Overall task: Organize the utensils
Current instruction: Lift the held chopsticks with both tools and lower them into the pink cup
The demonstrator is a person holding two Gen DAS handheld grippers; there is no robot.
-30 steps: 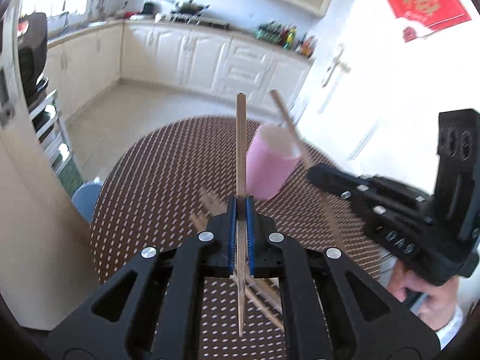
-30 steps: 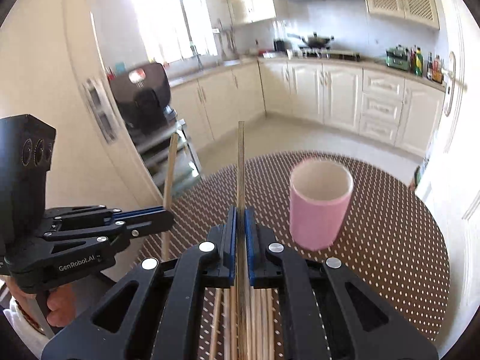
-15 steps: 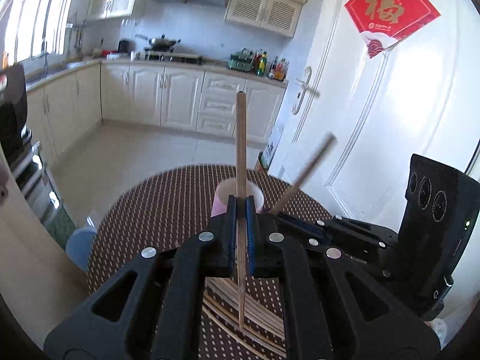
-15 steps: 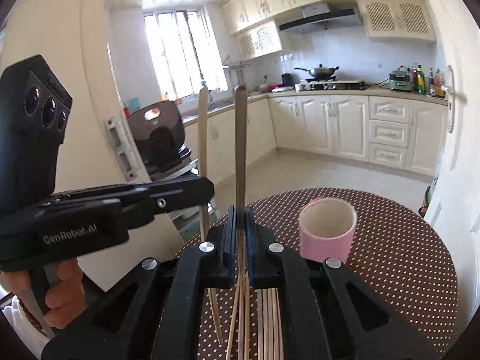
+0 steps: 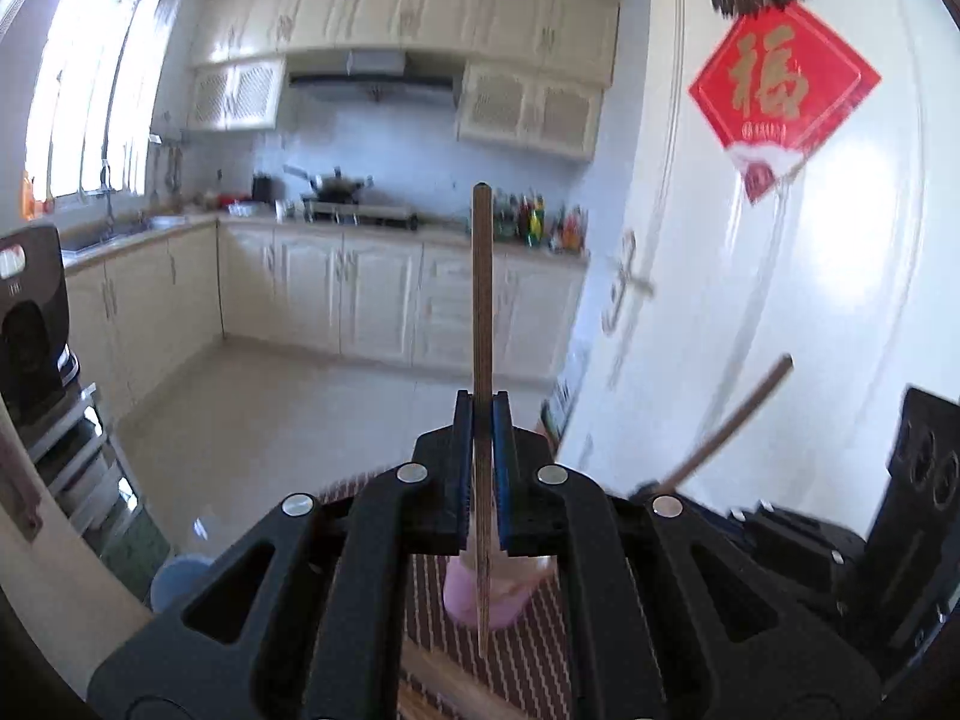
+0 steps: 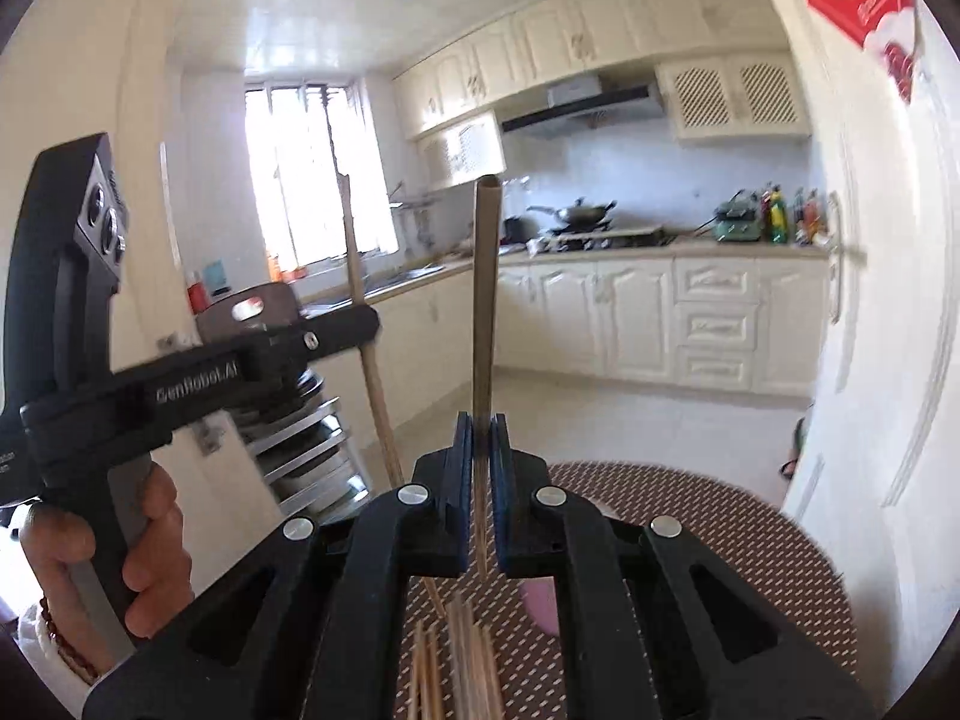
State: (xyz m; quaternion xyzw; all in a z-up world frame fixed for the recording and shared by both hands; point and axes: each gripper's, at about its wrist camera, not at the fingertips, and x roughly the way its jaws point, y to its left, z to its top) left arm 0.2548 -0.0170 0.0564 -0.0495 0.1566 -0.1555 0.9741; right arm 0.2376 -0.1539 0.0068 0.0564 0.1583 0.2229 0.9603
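Observation:
My left gripper [image 5: 482,420] is shut on a wooden chopstick [image 5: 482,300] that stands upright; its lower tip hangs over the pink cup [image 5: 489,597] on the round brown table [image 5: 540,660]. My right gripper [image 6: 480,438] is shut on another upright chopstick [image 6: 485,300]. The cup [image 6: 540,606] peeks out under the right fingers. Several loose chopsticks [image 6: 462,672] lie on the table below. The left gripper [image 6: 354,327] with its chopstick shows at left in the right wrist view; the right gripper's chopstick [image 5: 732,420] shows at right in the left wrist view.
White kitchen cabinets [image 5: 360,300] and a stove line the back wall. A white door [image 5: 750,300] with a red decoration [image 5: 780,90] stands to the right. A black appliance [image 5: 30,312] on a metal rack is at the left. The table's far edge [image 6: 720,480] curves close to the door.
Both grippers have risen and tilted up with their chopsticks. The cup has dropped low in both views and sits largely behind the fingers. The left chopstick's lower tip is now over the cup.

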